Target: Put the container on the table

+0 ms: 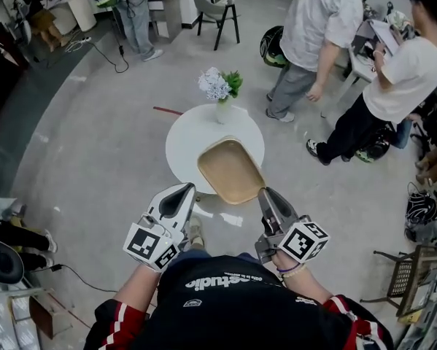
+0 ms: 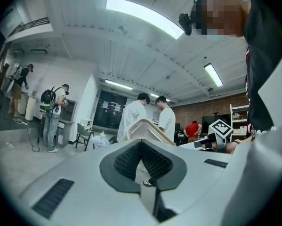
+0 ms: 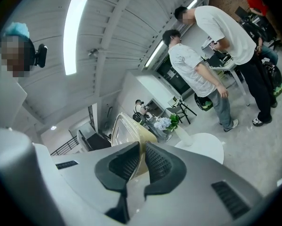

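Noted right gripper (image 1: 266, 194) fingers clamped on near corner of container (image 1: 231, 170), held tilted above surface (image 1: 185, 141). Noted left gripper (image 1: 190, 189) fingers pressed together just beside its rim, seemingly on nothing. Judged best to level it, lower clear of vase (image 1: 222, 111), unclench only once seated.

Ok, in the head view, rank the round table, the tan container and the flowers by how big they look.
Largest to smallest:
1. round table
2. container, apparently held nearer the camera, which may enlarge it
3. flowers
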Available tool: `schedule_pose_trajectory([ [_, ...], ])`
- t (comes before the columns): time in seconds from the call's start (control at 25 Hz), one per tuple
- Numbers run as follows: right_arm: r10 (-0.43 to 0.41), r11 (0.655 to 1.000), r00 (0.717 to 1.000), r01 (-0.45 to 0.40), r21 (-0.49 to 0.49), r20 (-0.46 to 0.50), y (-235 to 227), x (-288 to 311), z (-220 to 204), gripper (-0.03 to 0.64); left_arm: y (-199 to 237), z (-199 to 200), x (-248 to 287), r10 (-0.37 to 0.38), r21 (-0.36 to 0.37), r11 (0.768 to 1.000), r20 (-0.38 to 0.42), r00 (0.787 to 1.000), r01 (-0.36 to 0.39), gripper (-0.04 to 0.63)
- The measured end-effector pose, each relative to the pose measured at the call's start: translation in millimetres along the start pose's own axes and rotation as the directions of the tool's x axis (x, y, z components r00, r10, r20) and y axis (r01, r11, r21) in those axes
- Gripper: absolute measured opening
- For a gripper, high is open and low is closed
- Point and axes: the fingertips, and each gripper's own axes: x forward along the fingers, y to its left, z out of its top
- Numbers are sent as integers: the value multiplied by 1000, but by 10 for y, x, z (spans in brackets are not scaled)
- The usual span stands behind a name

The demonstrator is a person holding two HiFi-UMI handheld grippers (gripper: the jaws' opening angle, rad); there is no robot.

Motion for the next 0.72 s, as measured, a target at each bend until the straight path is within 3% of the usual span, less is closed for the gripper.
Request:
schedule_pose_trajectory([
  [0.4,22,1000,1000,-21,-20,13,468,1541,137,52,1498,433,170,-10,0,1000,19,1000,10,23],
  [0.72,-12,1000,1000,12,-16,18,635,2118,194,52,2121,544,306,-48,-41,998,29,998,49,23],
])
